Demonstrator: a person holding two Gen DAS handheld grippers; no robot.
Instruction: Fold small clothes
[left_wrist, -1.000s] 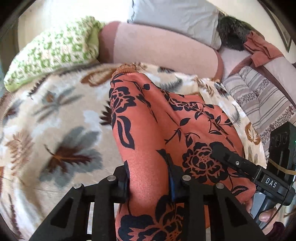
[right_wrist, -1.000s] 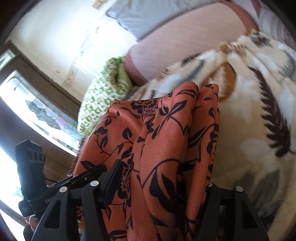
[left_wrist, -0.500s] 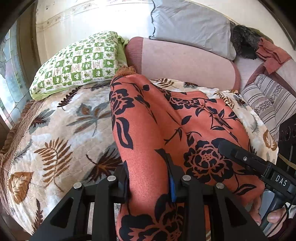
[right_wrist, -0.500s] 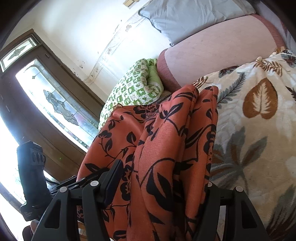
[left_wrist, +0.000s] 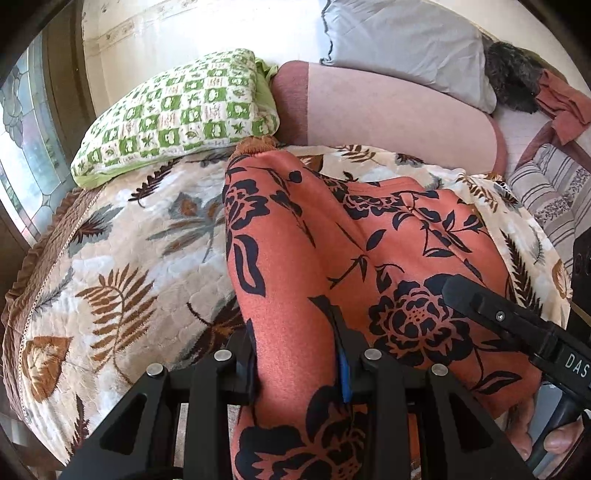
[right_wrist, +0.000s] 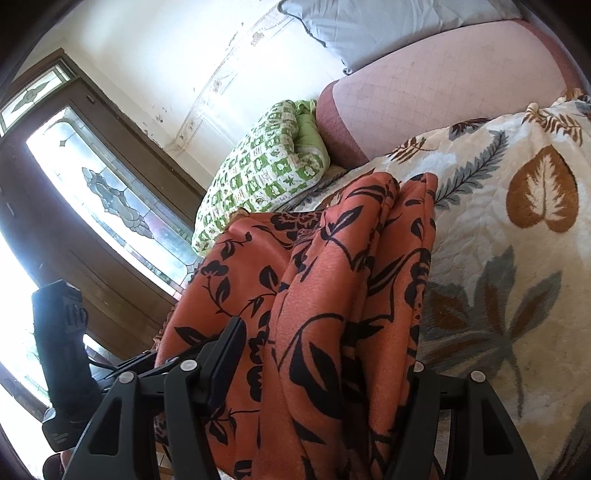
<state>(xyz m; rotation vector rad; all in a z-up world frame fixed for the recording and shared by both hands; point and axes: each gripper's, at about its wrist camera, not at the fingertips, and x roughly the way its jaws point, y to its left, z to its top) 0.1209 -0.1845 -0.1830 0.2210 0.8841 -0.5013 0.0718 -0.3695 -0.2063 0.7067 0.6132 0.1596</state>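
I hold the orange flowered garment (left_wrist: 388, 236) above the bed (left_wrist: 122, 258); my left gripper (left_wrist: 295, 354) and right gripper (right_wrist: 325, 362) both grasp it between their fingers.

"DAS" (white) on right claw (left_wrist: 458, 291).

leaf-print bedspread (left_wrist: 122, 266), green checked pillow (left_wrist: 177, 114), grey pillow (left_wrist: 402, 44), possibly dark fur (left_wrist: 513, 77).

Left gripper (left_wrist: 297, 363): seen at bottom centre, jaws clamped on bunched cloth (left_wrist: 369, 258).
Right gripper (right_wrist: 321, 354): seen at bottom centre, jaws closed around gathered cloth folds.
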